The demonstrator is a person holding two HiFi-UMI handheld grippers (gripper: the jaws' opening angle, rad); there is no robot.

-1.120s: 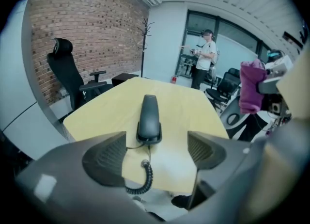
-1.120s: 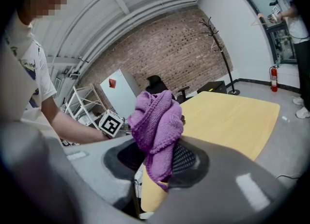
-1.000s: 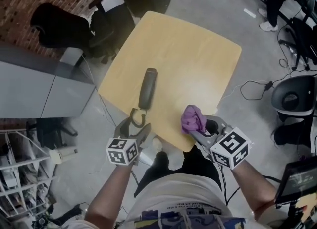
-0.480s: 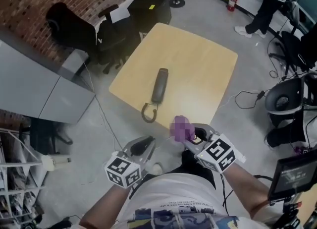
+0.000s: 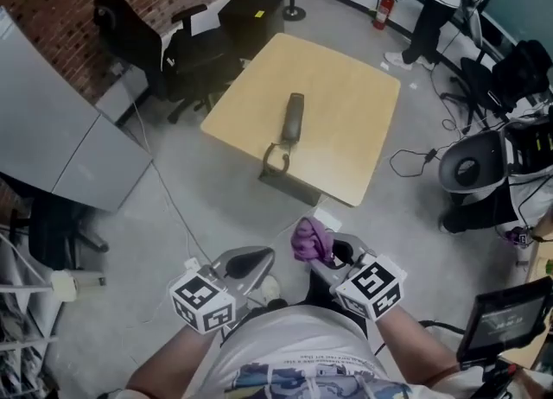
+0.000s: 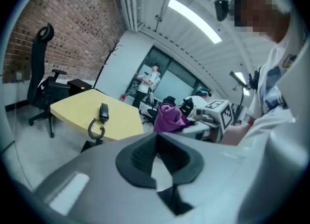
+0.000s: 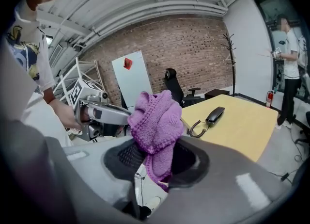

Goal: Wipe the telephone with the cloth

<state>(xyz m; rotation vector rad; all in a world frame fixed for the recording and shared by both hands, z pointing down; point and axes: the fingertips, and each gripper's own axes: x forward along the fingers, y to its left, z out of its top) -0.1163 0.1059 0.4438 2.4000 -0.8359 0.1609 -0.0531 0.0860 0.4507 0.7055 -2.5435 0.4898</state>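
The dark telephone handset (image 5: 295,117) lies on the yellow table (image 5: 346,78), its coiled cord (image 5: 275,162) hanging over the near edge. Both grippers hang over the floor, well short of the table. My left gripper (image 5: 259,259) is shut with nothing in it; its jaws have just been closing. In the left gripper view its pads (image 6: 145,156) meet, and the telephone (image 6: 103,112) lies far ahead. My right gripper (image 5: 321,249) is shut on the bunched purple cloth (image 5: 309,239). In the right gripper view the cloth (image 7: 156,126) stands up from the jaws, with the telephone (image 7: 214,114) beyond.
Black office chairs (image 5: 130,26) and a black box (image 5: 255,9) stand beyond the table's left side. A grey cabinet (image 5: 60,129) is at the left. A person (image 5: 432,0) stands far right by a fire extinguisher (image 5: 380,10). Cables (image 5: 415,160) trail on the floor.
Both grippers have drawn back from the table's near edge to over the floor. The left gripper, open by the cord before, is now shut and empty. The right still holds the cloth.
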